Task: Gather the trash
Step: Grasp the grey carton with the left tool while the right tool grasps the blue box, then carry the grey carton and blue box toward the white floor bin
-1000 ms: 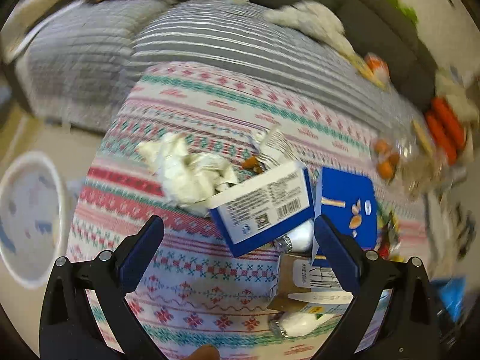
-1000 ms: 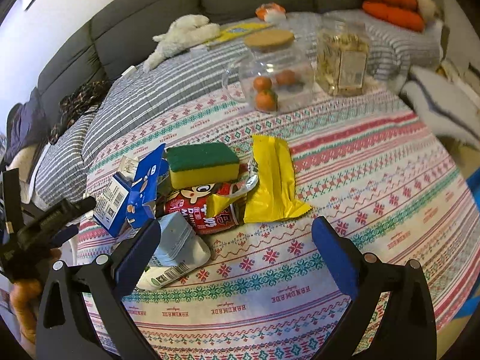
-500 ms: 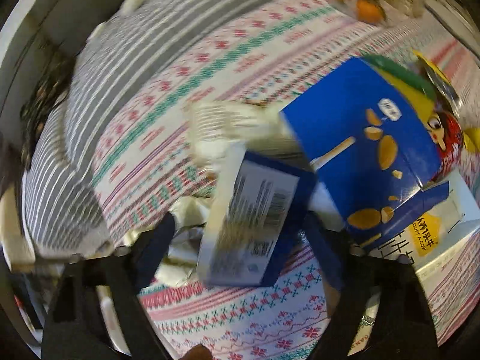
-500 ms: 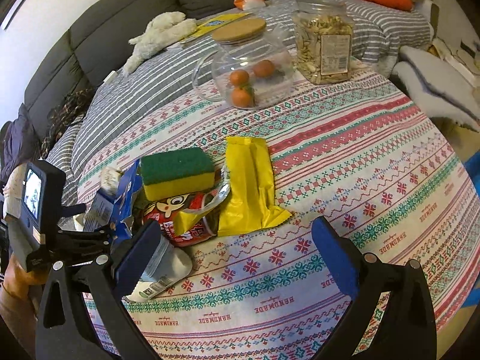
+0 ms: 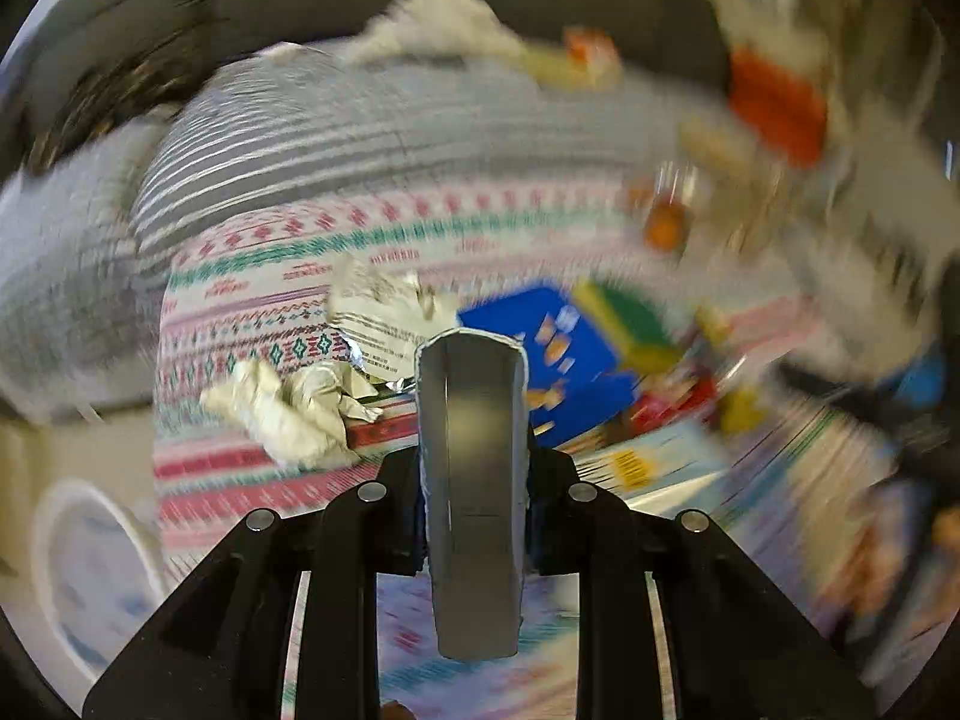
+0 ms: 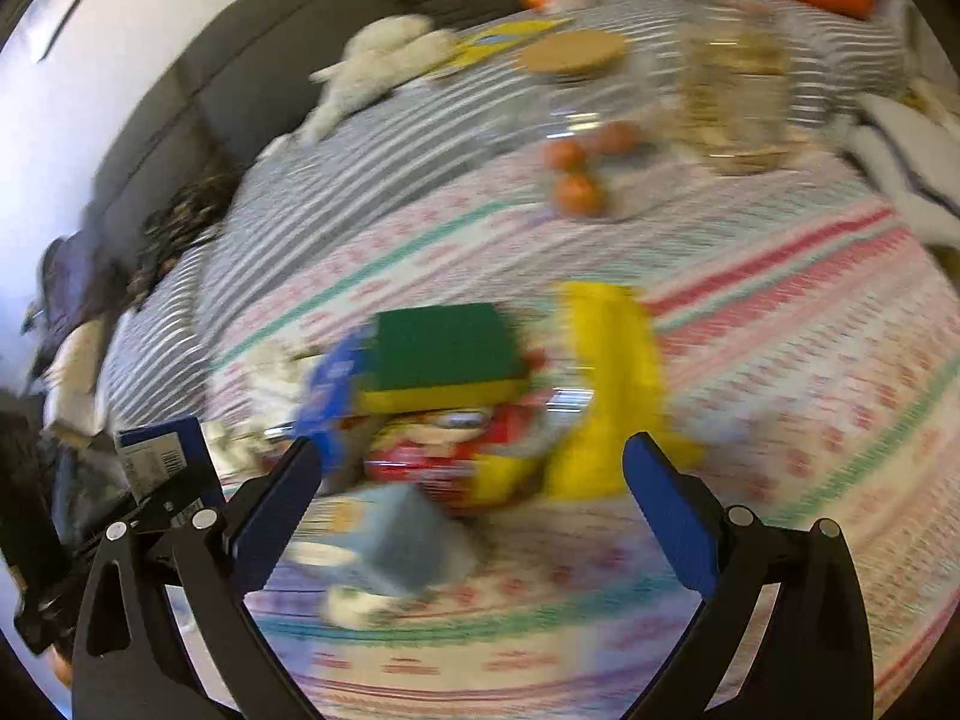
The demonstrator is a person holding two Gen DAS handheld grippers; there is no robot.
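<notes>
My left gripper (image 5: 474,480) has its jaws closing on a blue and white cardboard box (image 5: 471,480), seen edge-on and pressed between the pads. In the right wrist view the same box (image 6: 159,456) shows its barcode at the far left. My right gripper (image 6: 474,450) stands open over the trash pile, with nothing between its fingers. The pile holds a green and yellow sponge (image 6: 444,354), a red snack bag (image 6: 456,450), a yellow wrapper (image 6: 606,384), a pale blue carton (image 6: 390,540) and a blue snack box (image 5: 558,354). Crumpled white tissue (image 5: 288,408) and a foil wrapper (image 5: 378,318) lie to the left.
A patterned tablecloth (image 6: 810,390) covers the round table. At its far side stand a glass jar of oranges (image 6: 588,138) and a jar of snacks (image 6: 735,102). Behind is a grey sofa with a striped blanket (image 6: 360,180) and a white plush toy (image 6: 378,66).
The left gripper went from wide open to shut on the blue and white box and raised it off the pile. The right gripper came closer to the pile.
</notes>
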